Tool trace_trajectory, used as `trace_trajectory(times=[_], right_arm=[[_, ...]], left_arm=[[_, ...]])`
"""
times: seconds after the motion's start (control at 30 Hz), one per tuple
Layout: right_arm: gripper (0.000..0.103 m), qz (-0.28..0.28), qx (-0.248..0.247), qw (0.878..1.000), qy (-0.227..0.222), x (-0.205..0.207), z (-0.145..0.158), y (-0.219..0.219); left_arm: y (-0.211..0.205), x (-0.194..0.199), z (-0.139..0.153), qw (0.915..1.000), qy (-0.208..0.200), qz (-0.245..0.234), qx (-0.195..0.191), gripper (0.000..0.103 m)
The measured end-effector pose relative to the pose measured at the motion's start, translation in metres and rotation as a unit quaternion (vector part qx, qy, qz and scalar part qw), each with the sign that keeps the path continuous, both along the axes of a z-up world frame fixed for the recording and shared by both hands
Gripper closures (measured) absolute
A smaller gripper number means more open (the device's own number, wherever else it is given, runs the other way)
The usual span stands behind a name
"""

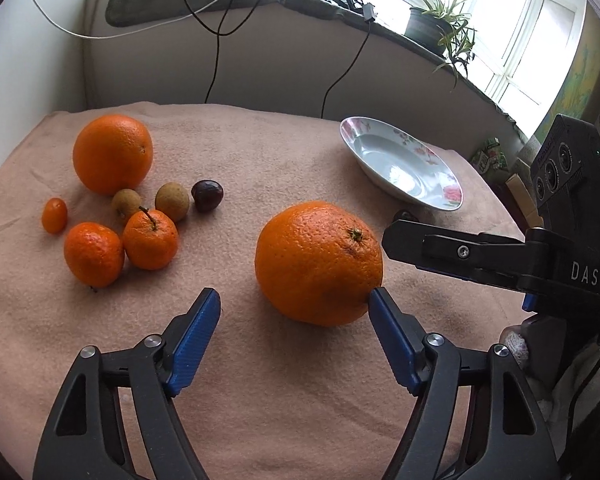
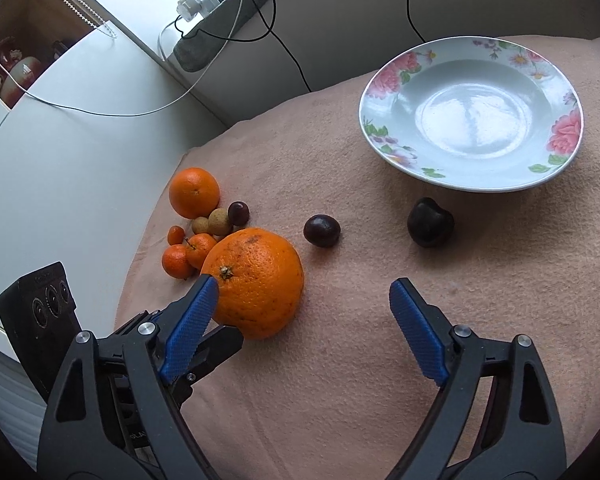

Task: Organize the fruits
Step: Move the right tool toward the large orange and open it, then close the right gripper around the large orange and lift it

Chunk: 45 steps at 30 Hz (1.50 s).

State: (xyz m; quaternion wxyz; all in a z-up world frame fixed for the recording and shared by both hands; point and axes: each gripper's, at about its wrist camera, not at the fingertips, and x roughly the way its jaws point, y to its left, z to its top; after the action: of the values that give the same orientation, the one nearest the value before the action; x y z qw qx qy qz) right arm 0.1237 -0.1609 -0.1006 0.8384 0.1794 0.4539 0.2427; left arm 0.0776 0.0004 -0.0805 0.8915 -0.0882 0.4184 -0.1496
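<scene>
Potted plant (image 1: pixel 440 20) and black cables (image 1: pixel 216 40) along the windowsill (image 1: pixel 300 4)

Right gripper body (image 1: pixel 580 276): white capital letters "DAS", cut off at the frame edge, seen from the left wrist view.
Left gripper body (image 2: pixel 138 436): small pale lettering low on the black housing, too blurred and hidden to read.
Green packet (image 1: pixel 489 157) beyond the table: printed marks, too small to read.
</scene>
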Motion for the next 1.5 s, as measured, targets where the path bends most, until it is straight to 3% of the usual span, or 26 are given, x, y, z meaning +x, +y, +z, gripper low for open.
trace_trajectory(times=[0.27, 0.53, 0.63, 0.93, 1.1, 1.33, 1.4, 1.5], right_arm=[[0.024, 0.027, 0.004, 1.000, 0.012, 0.004, -0.005, 0.017], [0.034, 0.052, 0.017, 0.998, 0.023, 0.004, -0.009, 0.022], [0.044, 0.064, 0.023, 0.997, 0.024, 0.003, -0.008, 0.026], [0.045, 0.067, -0.010, 0.998, -0.001, -0.005, 0.000, 0.033], [0.054, 0.068, -0.022, 0.997, -0.025, -0.010, 0.010, 0.032], [0.052, 0.080, -0.034, 0.996, -0.020, -0.007, 0.007, 0.032], [0.040, 0.086, -0.031, 0.996, -0.015, -0.006, 0.005, 0.033], [0.034, 0.089, -0.040, 0.995, -0.016, -0.003, 0.002, 0.036]], left_arm=[[-0.012, 0.004, -0.002, 0.9995, 0.005, -0.029, -0.009, 0.030], [-0.020, 0.006, -0.003, 0.9990, -0.004, -0.037, 0.025, 0.031], [-0.020, 0.005, -0.004, 0.9987, -0.003, -0.035, 0.035, 0.033], [-0.019, 0.004, -0.004, 0.9992, 0.000, -0.027, 0.030, 0.034], [-0.021, 0.005, -0.005, 0.9992, 0.001, -0.023, 0.032, 0.035], [-0.022, 0.007, -0.006, 0.9989, -0.007, -0.025, 0.039, 0.035], [-0.022, 0.008, -0.006, 0.9989, -0.006, -0.030, 0.036, 0.036], [-0.023, 0.008, -0.008, 0.9987, -0.004, -0.034, 0.037, 0.035]])
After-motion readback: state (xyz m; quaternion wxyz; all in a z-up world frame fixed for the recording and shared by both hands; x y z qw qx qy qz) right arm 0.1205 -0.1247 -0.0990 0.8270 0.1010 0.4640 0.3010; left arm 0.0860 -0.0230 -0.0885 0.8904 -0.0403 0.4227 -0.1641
